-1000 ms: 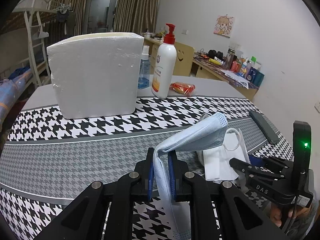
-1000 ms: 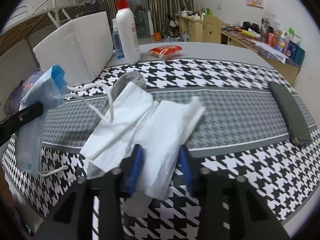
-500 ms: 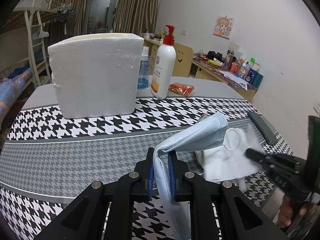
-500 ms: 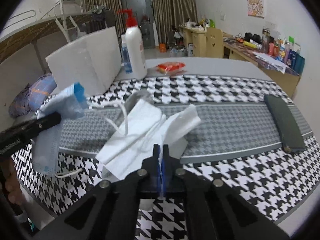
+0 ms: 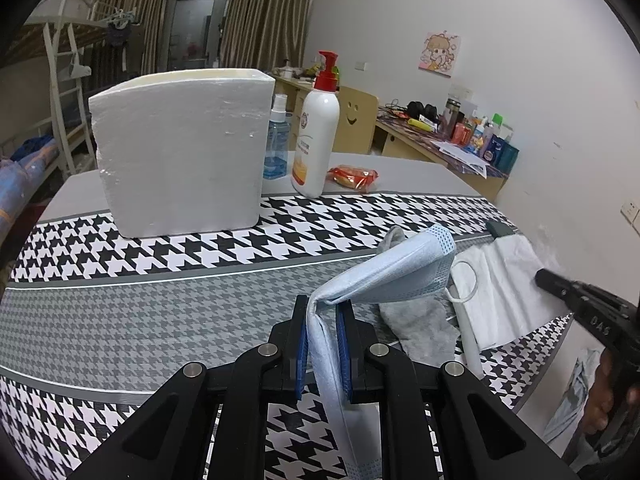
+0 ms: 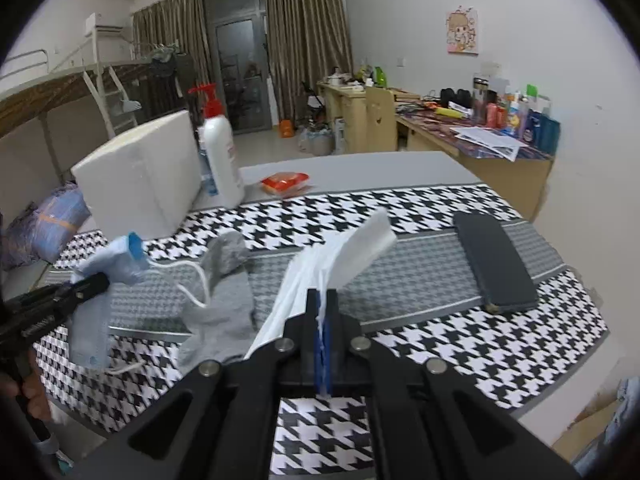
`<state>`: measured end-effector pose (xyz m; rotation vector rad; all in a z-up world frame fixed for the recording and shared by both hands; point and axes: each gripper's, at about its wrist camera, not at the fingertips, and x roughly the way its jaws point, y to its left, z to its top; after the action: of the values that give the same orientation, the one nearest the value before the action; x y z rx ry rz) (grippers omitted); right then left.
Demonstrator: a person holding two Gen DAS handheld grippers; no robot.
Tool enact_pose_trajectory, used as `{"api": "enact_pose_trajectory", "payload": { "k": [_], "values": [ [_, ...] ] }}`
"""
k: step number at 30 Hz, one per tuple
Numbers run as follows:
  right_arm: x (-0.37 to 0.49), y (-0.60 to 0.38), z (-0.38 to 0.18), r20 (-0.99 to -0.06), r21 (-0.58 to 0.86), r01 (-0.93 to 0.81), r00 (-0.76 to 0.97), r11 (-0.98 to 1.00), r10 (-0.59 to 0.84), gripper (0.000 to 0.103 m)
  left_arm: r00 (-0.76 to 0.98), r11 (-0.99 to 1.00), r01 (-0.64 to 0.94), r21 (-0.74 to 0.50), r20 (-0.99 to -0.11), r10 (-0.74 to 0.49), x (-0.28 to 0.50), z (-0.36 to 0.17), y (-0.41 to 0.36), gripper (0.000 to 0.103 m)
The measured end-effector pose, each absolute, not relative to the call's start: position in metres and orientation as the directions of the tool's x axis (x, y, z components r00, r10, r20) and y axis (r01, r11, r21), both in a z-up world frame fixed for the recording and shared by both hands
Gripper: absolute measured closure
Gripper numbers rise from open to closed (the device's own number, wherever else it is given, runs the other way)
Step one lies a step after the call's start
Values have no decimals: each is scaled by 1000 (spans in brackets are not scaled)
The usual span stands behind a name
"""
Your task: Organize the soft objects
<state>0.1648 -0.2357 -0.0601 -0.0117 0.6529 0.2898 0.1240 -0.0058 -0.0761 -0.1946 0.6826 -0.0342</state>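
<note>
A mask is pinched in the left jaws, a tissue in the right; both are lifted. Carrying toward the foam box at 11 o'clock seems next.

Right gripper went from open to clamped on the white tissue, lifted it off the grey sock.

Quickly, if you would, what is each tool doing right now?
Left tool: closed on the mask.
Right tool: closed on the tissue.
</note>
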Motion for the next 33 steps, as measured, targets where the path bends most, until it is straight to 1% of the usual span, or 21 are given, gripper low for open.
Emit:
{"api": "enact_pose_trajectory", "payload": {
  "k": [3,4,6,7,8,16,18,20,22,30,33],
  "values": [
    [172,-234,-69,-633,90,-274,727,957,267,99,773,981,-34,-191,-627,-95,125,-77,-5,89],
    [176,-233,-73,-647,92,-274,714,957,267,97,772,981,-35,-192,-628,-95,125,-77,-5,89],
    [183,-232,-82,-672,108,-272,688,956,272,85,771,981,-36,-192,-630,-95,126,-78,-5,89],
    [187,-230,-87,-688,113,-275,672,955,275,74,770,981,-36,-193,-630,-96,126,-78,-4,89],
    [190,-229,-91,-699,125,-276,657,953,282,67,770,981,-36,-192,-630,-95,126,-78,-4,89],
    [195,-216,-112,-744,138,-313,594,940,307,66,767,981,-37,-189,-634,-93,128,-80,-4,89],
    [194,-213,-112,-745,139,-321,590,937,312,65,766,981,-38,-189,-636,-93,128,-80,-4,89],
    [193,-211,-112,-742,145,-330,587,933,324,60,765,981,-36,-190,-637,-95,128,-81,-4,89],
    [193,-208,-113,-744,143,-333,585,932,323,59,764,981,-36,-191,-638,-97,128,-82,-3,89],
    [194,-205,-116,-752,163,-336,566,928,337,59,765,981,-37,-191,-638,-95,127,-82,-3,89],
    [195,-205,-117,-754,177,-343,555,922,351,66,764,981,-40,-192,-638,-94,128,-82,-2,89]
  ]
}}
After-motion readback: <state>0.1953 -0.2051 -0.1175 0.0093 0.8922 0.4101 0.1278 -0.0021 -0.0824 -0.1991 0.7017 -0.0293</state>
